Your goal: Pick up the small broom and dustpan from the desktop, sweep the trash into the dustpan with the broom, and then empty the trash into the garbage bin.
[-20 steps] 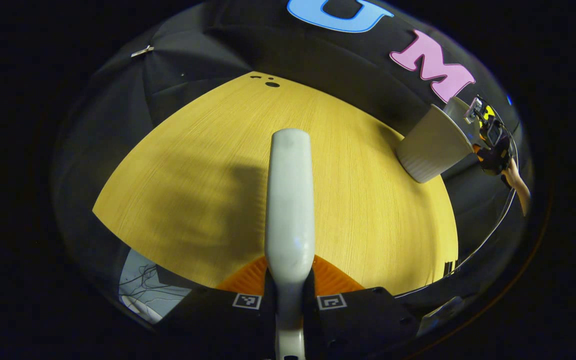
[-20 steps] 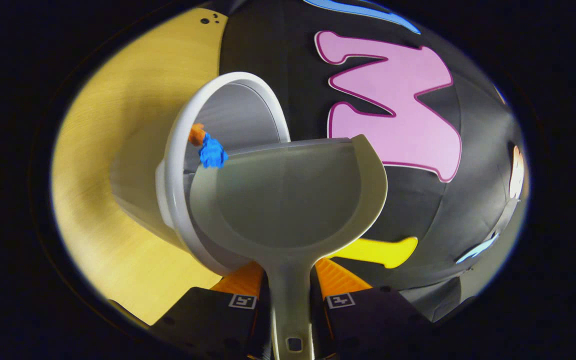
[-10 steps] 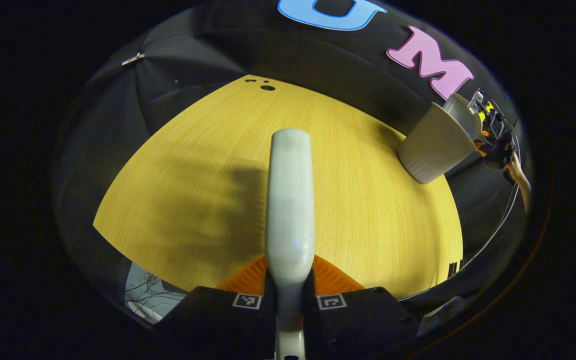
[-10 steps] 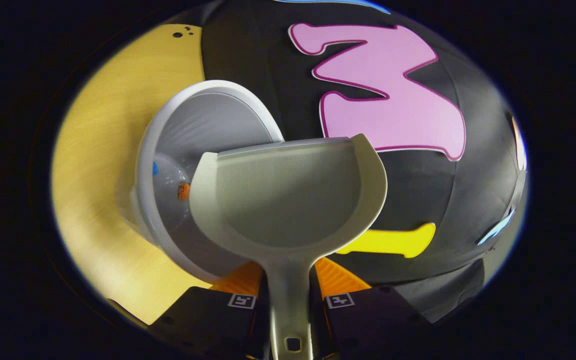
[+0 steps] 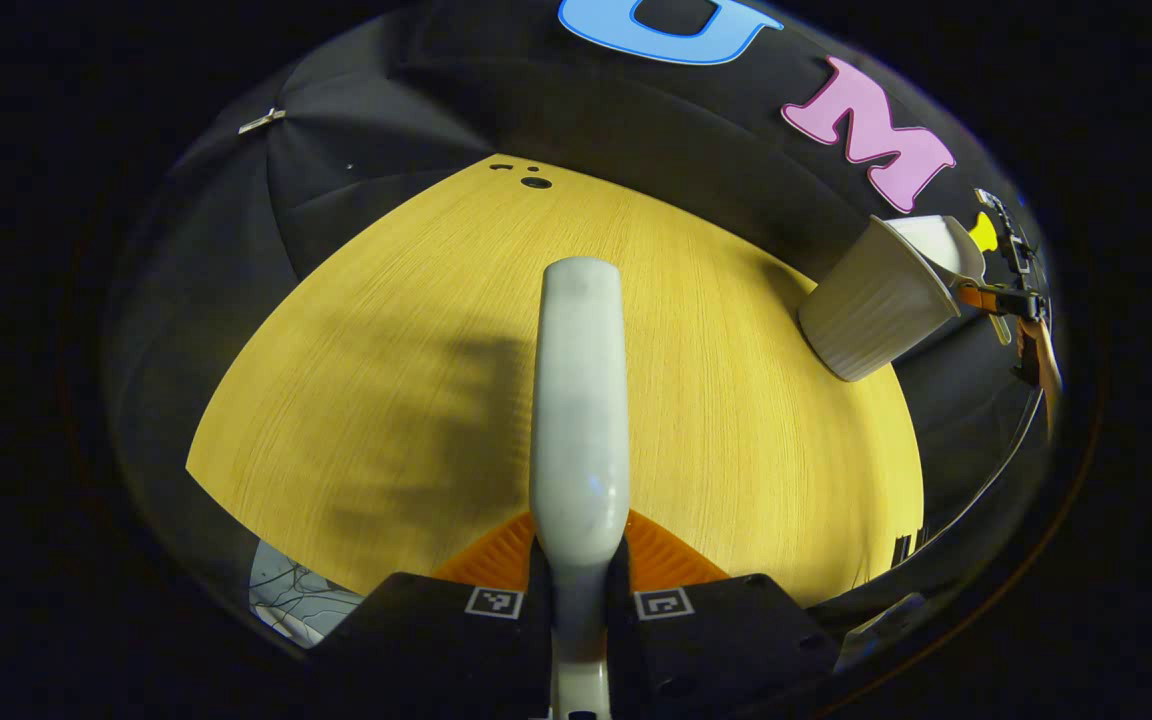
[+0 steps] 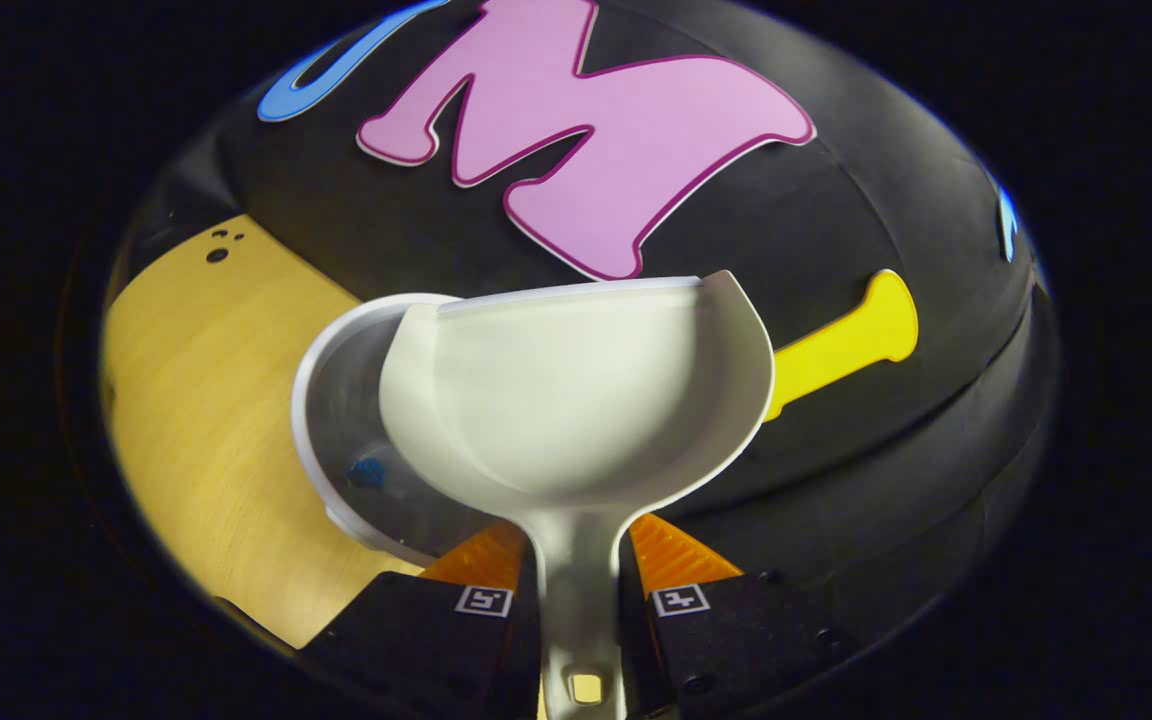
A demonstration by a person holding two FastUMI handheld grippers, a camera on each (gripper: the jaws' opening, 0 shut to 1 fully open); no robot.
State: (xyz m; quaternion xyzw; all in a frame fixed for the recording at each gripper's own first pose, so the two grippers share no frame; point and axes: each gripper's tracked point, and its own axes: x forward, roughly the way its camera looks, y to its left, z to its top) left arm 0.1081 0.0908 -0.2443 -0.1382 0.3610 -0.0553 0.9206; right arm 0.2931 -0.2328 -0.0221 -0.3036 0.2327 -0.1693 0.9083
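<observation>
- Dustpan [image 6: 576,400] is in the right gripper [image 6: 576,585], whose fingers are clamped on its handle. The handle runs straight from 6 o'clock up to the pan at centre in the right gripper view.
- Its mouth points to 12 o'clock, away from the fingers, and the pan looks empty.
- Bin [image 6: 336,440] sits under and just past the pan's 9 o'clock side, rim showing from 8 to 11 o'clock. A blue scrap [image 6: 368,472] lies inside it, so I judge the tipping done.
- Broom [image 5: 579,400] is in the left gripper [image 5: 576,570], fingers clamped on its pale handle. Its long axis runs from 6 o'clock towards 12 o'clock over the bare yellow counter [image 5: 386,380].
- From the left gripper view, the bin [image 5: 876,310] stands at 2 o'clock, well apart from the broom, at the counter's far edge. The right gripper [image 5: 996,297] and the hand [image 5: 1036,350] holding it are just beyond it, so the right hand is the nearer one to the bin.
- What the next move turns on: the pan hangs over the bin's mouth, so it must draw back towards 6 o'clock before it can be set down.
- Hard to tell: the broom's bristles are out of sight, most of the bin's inside is hidden behind the pan, and any other scrap in there I cannot make out.
</observation>
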